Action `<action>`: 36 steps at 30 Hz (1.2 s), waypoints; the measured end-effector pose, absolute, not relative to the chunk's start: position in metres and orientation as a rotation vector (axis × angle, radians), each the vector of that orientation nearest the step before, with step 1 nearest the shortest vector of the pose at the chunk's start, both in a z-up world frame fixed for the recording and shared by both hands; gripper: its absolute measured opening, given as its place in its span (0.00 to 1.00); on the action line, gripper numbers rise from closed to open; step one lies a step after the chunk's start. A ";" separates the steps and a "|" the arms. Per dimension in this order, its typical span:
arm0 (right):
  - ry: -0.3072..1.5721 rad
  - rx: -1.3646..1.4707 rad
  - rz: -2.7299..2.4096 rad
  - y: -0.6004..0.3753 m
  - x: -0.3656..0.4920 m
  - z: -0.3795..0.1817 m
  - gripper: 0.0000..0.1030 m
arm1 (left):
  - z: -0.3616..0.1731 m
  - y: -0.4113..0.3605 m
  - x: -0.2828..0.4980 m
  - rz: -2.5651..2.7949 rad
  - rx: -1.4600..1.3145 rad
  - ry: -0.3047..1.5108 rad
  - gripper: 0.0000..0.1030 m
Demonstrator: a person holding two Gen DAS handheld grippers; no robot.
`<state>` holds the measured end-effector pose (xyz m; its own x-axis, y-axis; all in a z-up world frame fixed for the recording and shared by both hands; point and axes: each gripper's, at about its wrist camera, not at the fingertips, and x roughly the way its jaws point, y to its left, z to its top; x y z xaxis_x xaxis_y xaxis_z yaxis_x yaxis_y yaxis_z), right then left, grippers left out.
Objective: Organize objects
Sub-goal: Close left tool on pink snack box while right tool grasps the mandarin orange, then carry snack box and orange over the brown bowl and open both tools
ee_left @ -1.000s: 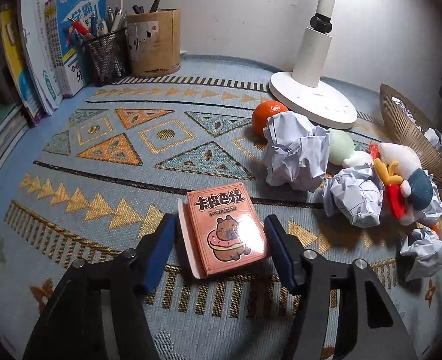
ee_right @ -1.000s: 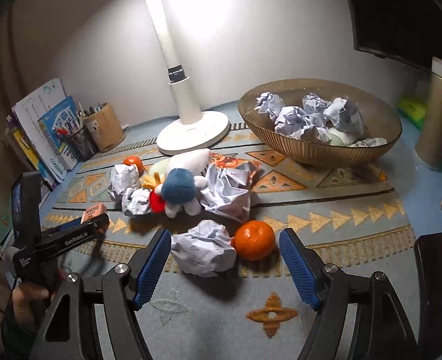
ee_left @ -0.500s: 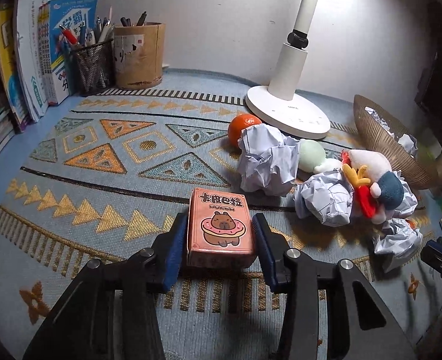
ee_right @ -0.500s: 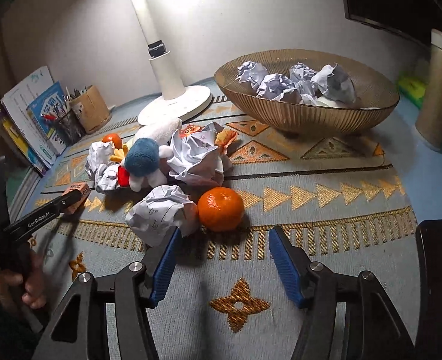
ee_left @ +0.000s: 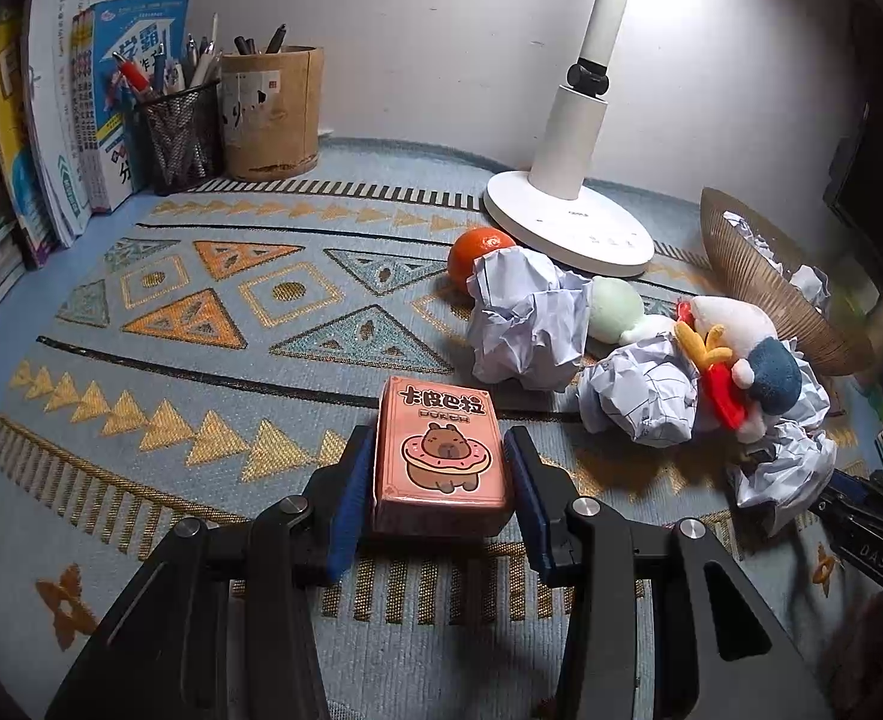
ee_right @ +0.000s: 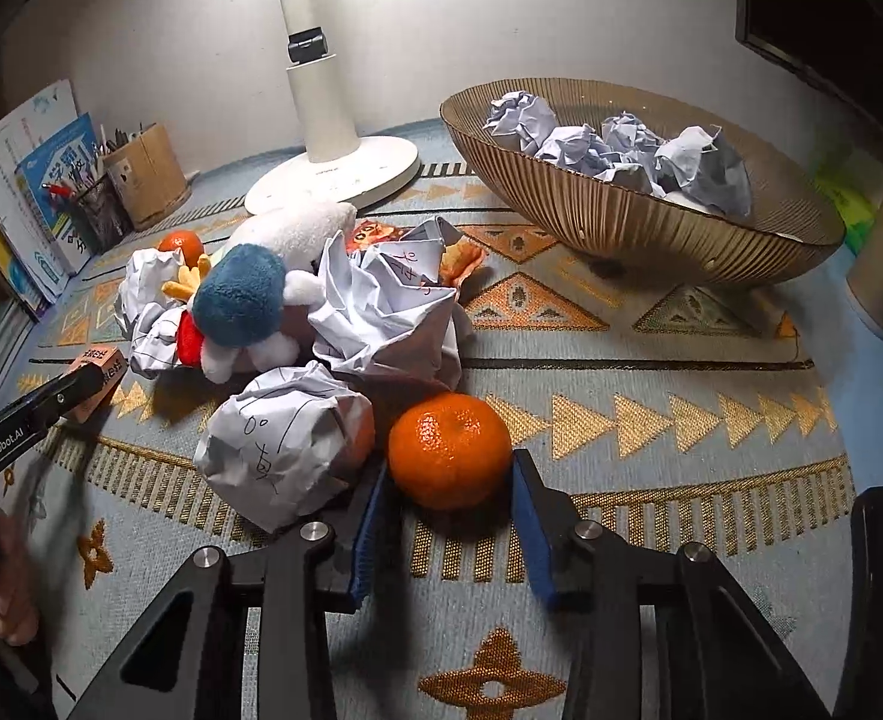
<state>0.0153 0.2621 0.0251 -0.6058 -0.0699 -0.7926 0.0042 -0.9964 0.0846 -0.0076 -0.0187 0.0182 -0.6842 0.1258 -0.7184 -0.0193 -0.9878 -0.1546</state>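
Both claws close: left claw [ee_left: 438, 498] clamps box [ee_left: 441, 456], right claw [ee_right: 450, 516] flanks orange [ee_right: 448, 450]

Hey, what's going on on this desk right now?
Someone is tidying a cluttered desk with two handheld grippers. The left gripper has its jaws pressed against a pink card box. The right gripper has its jaws around an orange. Crumpled paper already sits in the bowl.
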 end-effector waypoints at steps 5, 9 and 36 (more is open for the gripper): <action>-0.183 1.369 -2.801 0.277 0.030 0.031 0.36 | 0.022 -0.014 -0.003 2.762 -1.202 -0.209 0.40; -0.247 1.311 -2.866 0.299 0.043 0.053 0.36 | 0.050 0.008 -0.005 2.638 -1.136 -0.216 0.39; -0.406 0.987 -3.165 0.381 -0.036 0.163 0.36 | 0.155 0.205 -0.124 2.316 -0.807 -0.100 0.40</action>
<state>-0.0356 0.3810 0.1625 -0.8074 0.1160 -0.5784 -0.2583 -0.9510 0.1699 -0.1244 0.2048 0.1546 -0.5814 0.6223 -0.5242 -0.5749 -0.7701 -0.2765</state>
